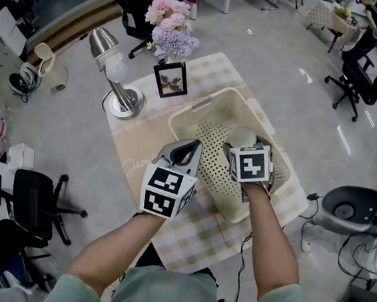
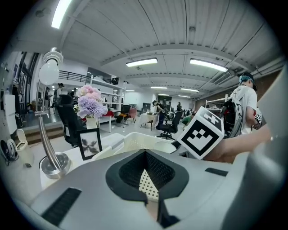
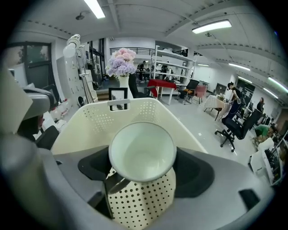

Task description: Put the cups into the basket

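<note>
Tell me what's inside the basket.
One white cup, clamped in the right gripper, hangs over the basket and its perforated floor; the gripper hides the near floor.

Pretty plain kit here: a pale mint short-sleeved T-shirt (image 1: 160, 297) with chunky black lettering is worn. The left gripper (image 1: 194, 145) and right gripper (image 1: 245, 143) are moulded in smooth grey plastic, lined black inside. Each is capped by a white cube (image 1: 167, 192) printed with black square markers.
</note>
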